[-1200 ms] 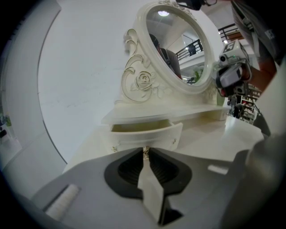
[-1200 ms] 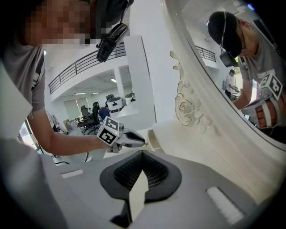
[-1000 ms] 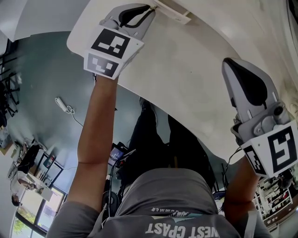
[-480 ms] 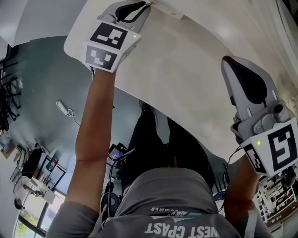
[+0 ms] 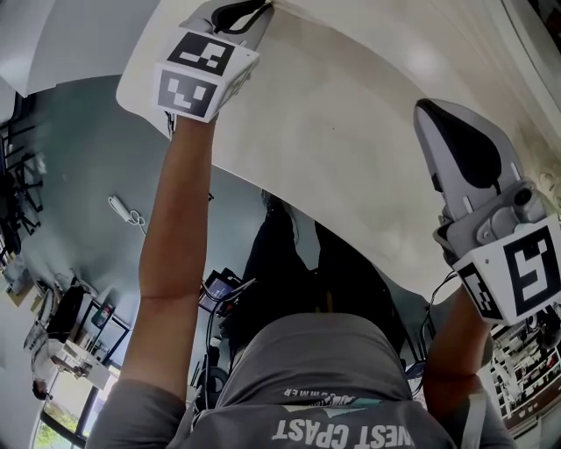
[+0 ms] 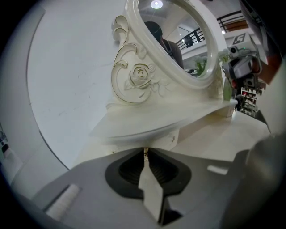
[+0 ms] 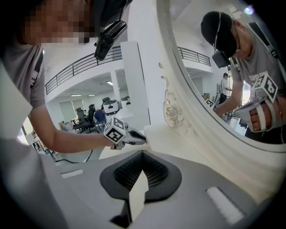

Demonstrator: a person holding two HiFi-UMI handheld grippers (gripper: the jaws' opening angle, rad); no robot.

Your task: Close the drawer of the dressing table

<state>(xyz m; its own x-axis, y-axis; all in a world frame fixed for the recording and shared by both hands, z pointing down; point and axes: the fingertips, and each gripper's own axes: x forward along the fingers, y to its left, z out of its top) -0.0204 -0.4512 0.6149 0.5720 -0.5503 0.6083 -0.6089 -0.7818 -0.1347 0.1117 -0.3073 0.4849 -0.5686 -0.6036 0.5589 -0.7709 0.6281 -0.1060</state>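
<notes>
The cream dressing table (image 5: pixel 351 140) fills the upper head view. My left gripper (image 5: pixel 266 7) reaches to its far edge, at the top of that view. In the left gripper view its jaws (image 6: pixel 145 154) are shut on a small gold drawer knob (image 6: pixel 145 155). The knob sits on the small drawer front (image 6: pixel 156 142), under the carved shelf (image 6: pixel 156 120) below the oval mirror (image 6: pixel 178 40). My right gripper (image 5: pixel 425 110) hovers shut over the table's right side, holding nothing. In the right gripper view, beyond its own shut jaws (image 7: pixel 143 154), the left gripper (image 7: pixel 144 142) shows with its tips against the shelf corner.
The ornate mirror frame (image 7: pixel 174 112) rises close on the right gripper's right side. The table's curved front edge (image 5: pixel 263 188) runs above the person's legs. A white power strip (image 5: pixel 118 206) lies on the grey floor at left. Shelving stands at the lower right (image 5: pixel 517 377).
My left gripper has moved away from the person toward the mirror, still shut on the knob; the drawer box seen beside it earlier has left the head view. The right gripper has barely moved.
</notes>
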